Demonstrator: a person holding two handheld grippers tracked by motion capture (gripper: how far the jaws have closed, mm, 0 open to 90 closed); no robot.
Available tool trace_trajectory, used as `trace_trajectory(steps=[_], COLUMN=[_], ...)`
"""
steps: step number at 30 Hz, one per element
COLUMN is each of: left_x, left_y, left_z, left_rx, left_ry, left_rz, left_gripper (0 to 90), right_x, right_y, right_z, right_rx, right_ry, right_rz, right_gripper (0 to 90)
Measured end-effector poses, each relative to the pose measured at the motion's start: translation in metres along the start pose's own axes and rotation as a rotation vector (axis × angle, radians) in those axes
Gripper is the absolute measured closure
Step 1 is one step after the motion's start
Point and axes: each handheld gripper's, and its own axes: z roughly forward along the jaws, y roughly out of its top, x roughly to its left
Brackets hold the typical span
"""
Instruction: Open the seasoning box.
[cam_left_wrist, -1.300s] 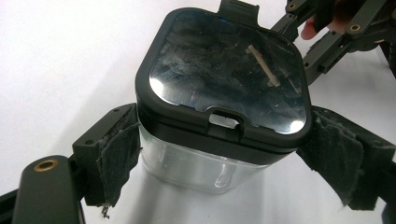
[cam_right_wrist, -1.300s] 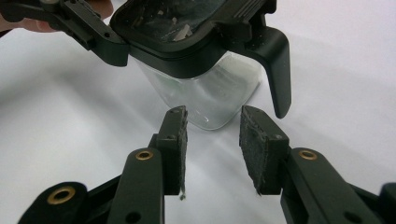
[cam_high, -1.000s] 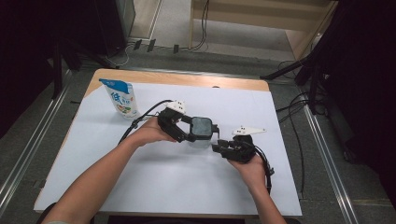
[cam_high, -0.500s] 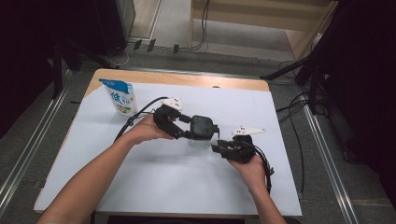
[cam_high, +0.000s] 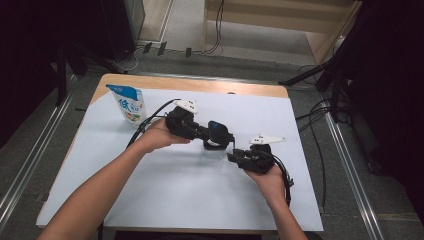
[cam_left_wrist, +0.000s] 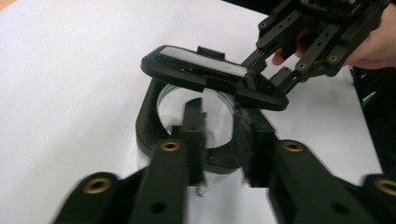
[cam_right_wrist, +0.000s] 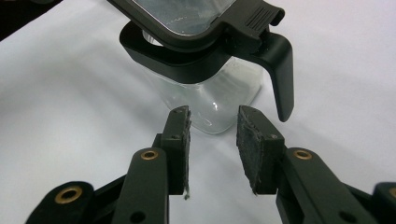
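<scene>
The jar (cam_right_wrist: 205, 93) has a clear, glossy body that looks like glass or hard plastic, with bright glints low on its wall. Its collar, handle and hinged lid frame (cam_left_wrist: 210, 74) are matt black plastic, and the lid holds a smooth, shiny pane. Beneath the jar, the table (cam_high: 165, 200) wears a smooth white sheet, matt like paper, with a bare wood edge beyond. Left of the jar, a pouch (cam_high: 127, 103) shows glossy printed film.

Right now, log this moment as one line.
left gripper: just closing on jar rim | right gripper: open, beside jar | lid: raised | pouch: upright, far left
</scene>
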Motion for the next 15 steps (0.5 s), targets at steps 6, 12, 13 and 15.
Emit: trace_trajectory(steps=[6,12,13,15], left_x=[-0.004,-0.009,-0.01,-0.012], left_y=[0.008,0.021,0.024,0.026], left_z=[-0.001,-0.002,-0.002,-0.002], left_rx=[0.022,0.025,0.028,0.03], left_ry=[0.014,0.006,0.006,0.014], left_rz=[-0.021,-0.017,-0.017,-0.018], left_gripper=[87.4,90.0,90.0,90.0], right_x=[-0.002,-0.004,-0.004,-0.006], right_y=[0.0,0.0,0.0,0.0], right_z=[0.001,-0.001,-0.002,-0.004], right_rx=[0.009,-0.001,-0.005,-0.015], right_ry=[-0.011,-0.024,-0.026,-0.039], right_rz=[0.003,-0.008,-0.006,-0.012], right_gripper=[66.4,70.4,73.2,80.2])
